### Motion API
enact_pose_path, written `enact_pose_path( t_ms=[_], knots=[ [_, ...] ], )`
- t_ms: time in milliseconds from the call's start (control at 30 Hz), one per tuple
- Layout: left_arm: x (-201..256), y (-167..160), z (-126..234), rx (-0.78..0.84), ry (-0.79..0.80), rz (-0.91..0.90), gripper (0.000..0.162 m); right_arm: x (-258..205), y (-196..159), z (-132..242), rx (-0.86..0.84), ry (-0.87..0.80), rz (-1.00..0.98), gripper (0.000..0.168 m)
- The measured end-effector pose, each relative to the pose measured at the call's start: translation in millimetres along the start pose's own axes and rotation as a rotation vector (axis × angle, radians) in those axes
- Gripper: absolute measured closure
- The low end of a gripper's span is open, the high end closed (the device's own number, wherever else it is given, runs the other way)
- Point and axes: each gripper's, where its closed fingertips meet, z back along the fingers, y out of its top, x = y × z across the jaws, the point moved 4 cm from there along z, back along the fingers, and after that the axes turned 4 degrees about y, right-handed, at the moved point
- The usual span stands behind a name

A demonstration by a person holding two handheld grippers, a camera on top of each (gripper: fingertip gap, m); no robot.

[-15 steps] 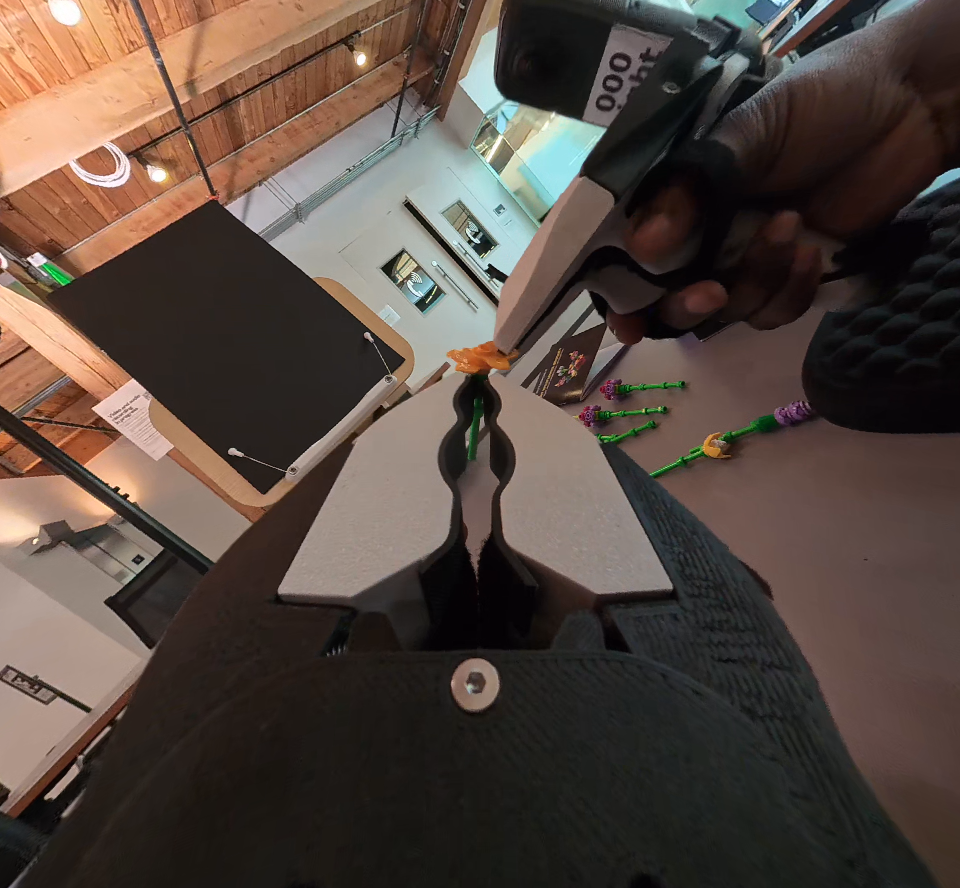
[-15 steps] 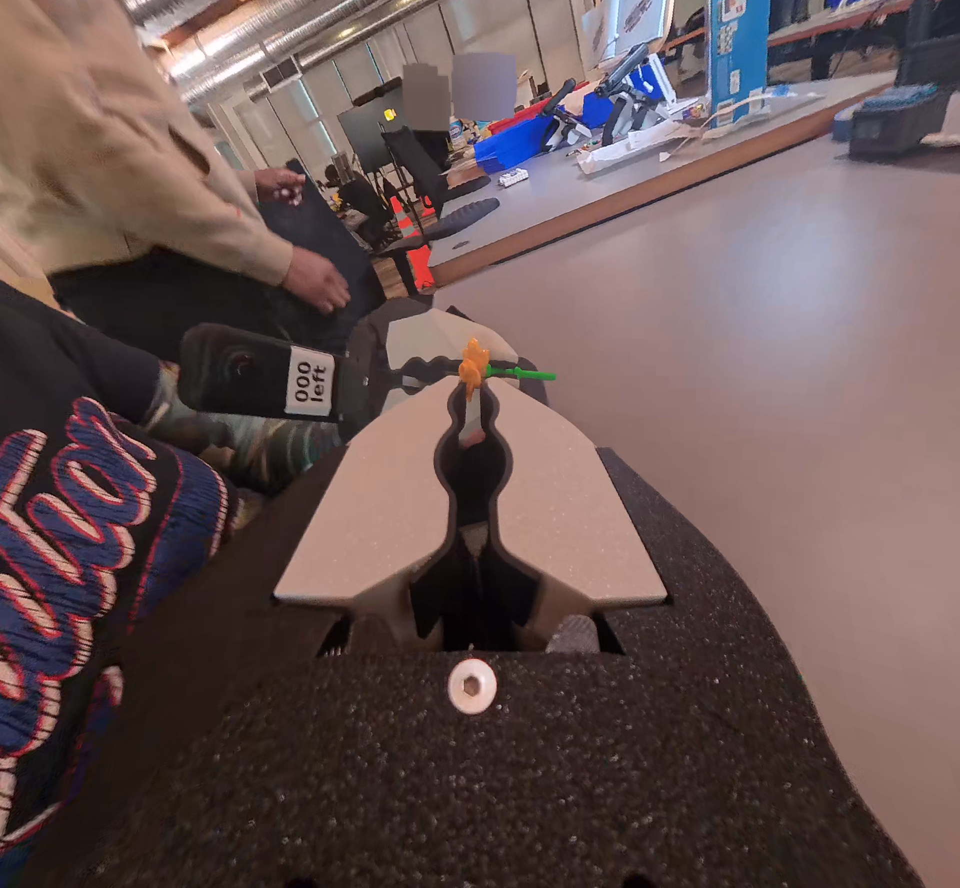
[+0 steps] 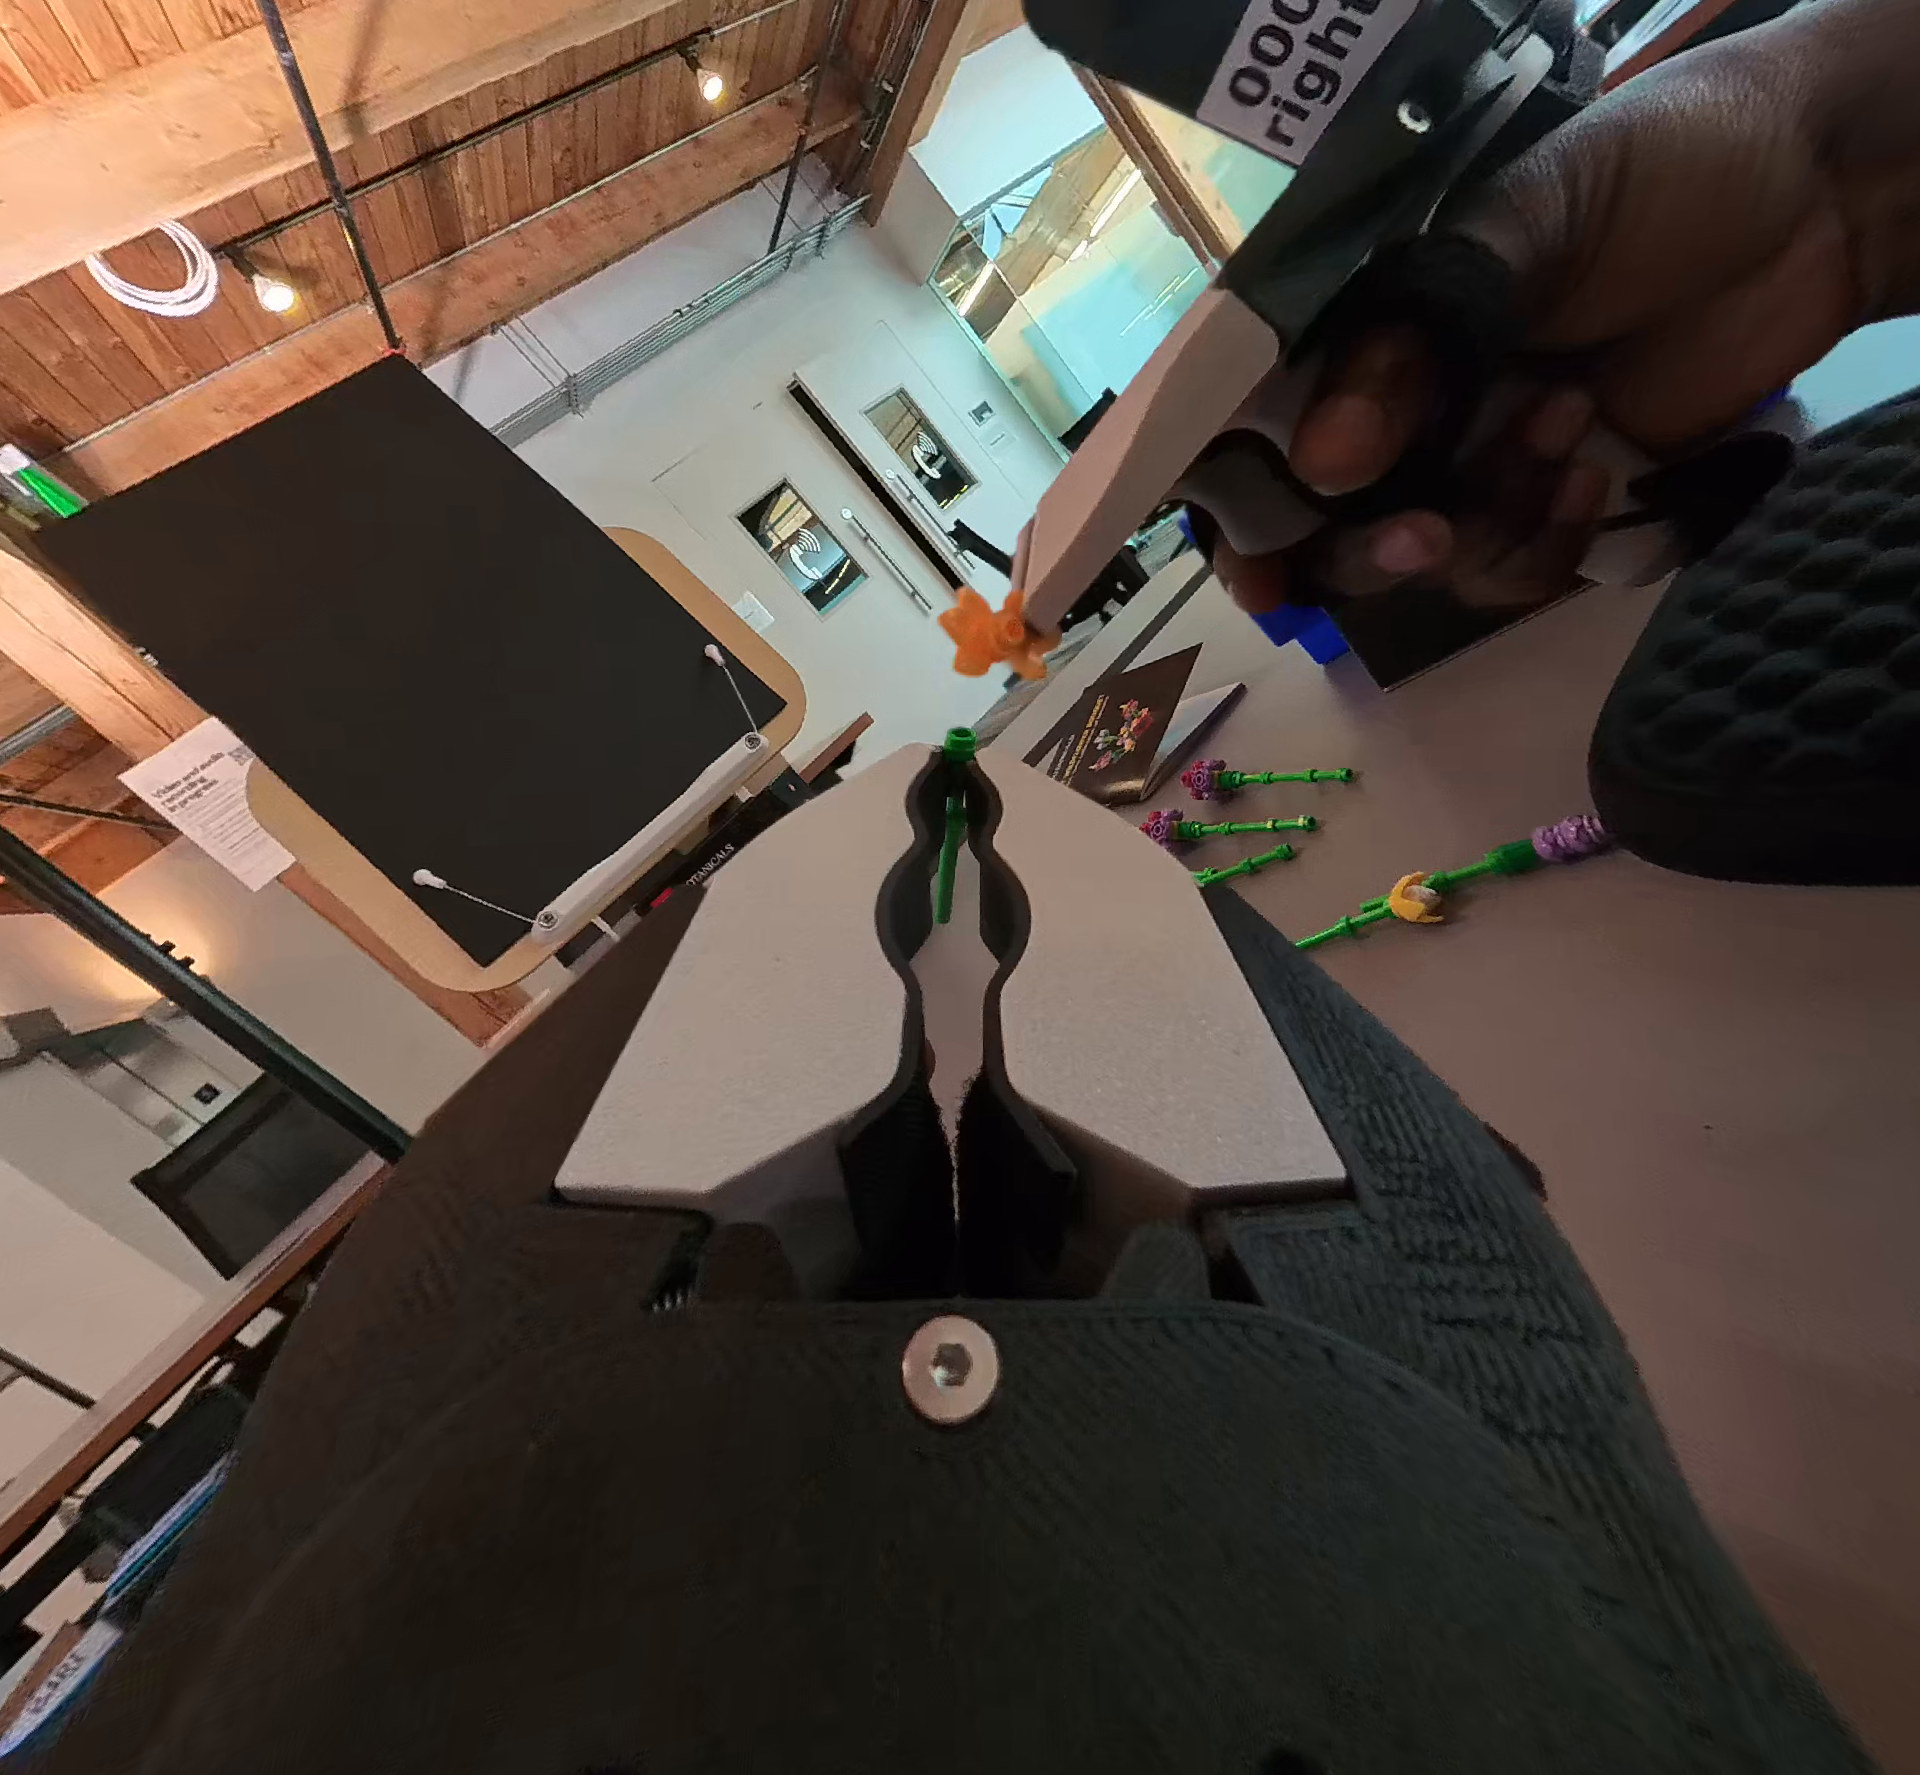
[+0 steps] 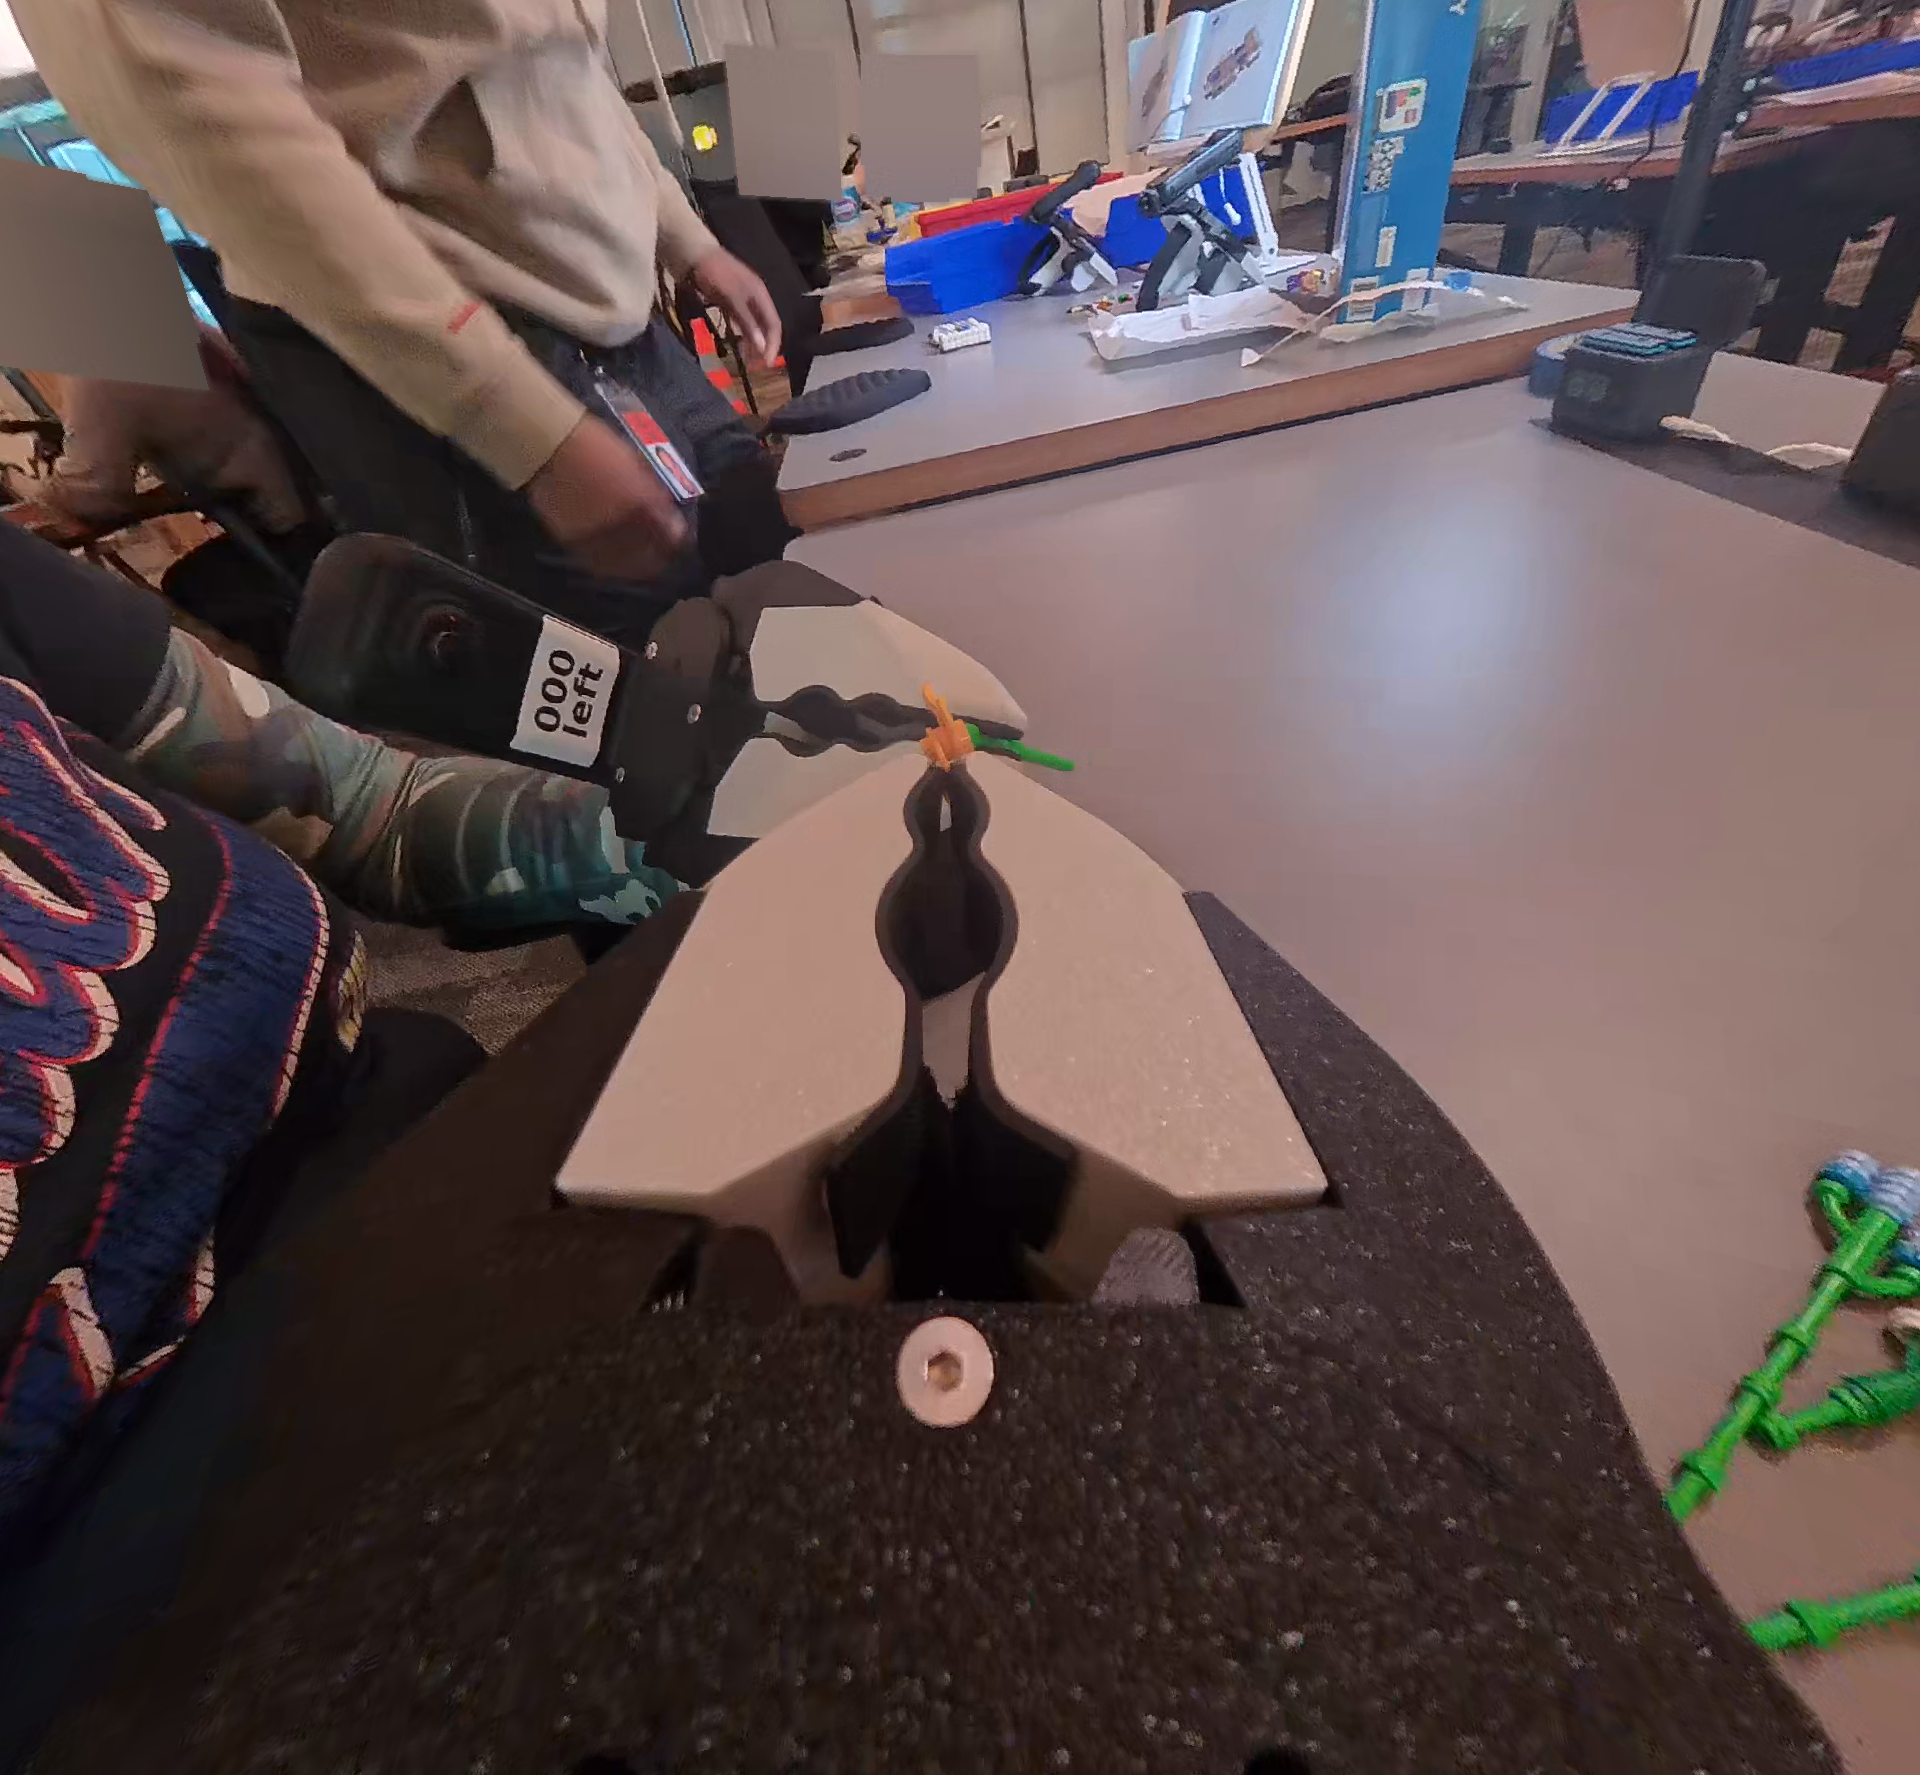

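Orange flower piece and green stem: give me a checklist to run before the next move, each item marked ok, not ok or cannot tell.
1. Left claw shut on the green stem: ok.
2. Right claw shut on the orange flower piece: ok.
3. Stem tip showing past the left fingertips: ok.
4. Flower piece apart from the stem tip, up and to the right in the left wrist view: ok.
5. Flower piece's hole lined up with the stem: cannot tell.
6. Finished flowers lying on the table, away from both claws: ok.
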Motion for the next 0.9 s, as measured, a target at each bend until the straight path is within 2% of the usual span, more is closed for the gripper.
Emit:
enact_pose_path(
  t_ms=[167,267,400,533,733,900],
  knots=[
    [-3,-2,0,-0.010,-0.006,0.053,0.159,2,3,11,-0.055,-0.048,0.046,0.167],
    [3,-16,-4,-0.133,-0.053,0.045,0.159,1,5,16,-0.093,-0.084,0.084,0.167],
    [20,-45,-9,-0.362,-0.151,-0.173,0.159,2,6,23,-0.130,-0.116,0.115,0.167],
    [41,-55,-9,-0.439,-0.249,-0.310,0.158,2,6,28,-0.170,-0.135,0.140,0.167],
    [39,-57,-8,-0.455,-0.269,-0.237,0.143,6,-2,31,-0.260,-0.176,0.187,0.167],
    [32,-54,-8,-0.438,-0.284,-0.103,0.134,13,-13,30,-0.348,-0.213,0.251,0.167]
  ],
)
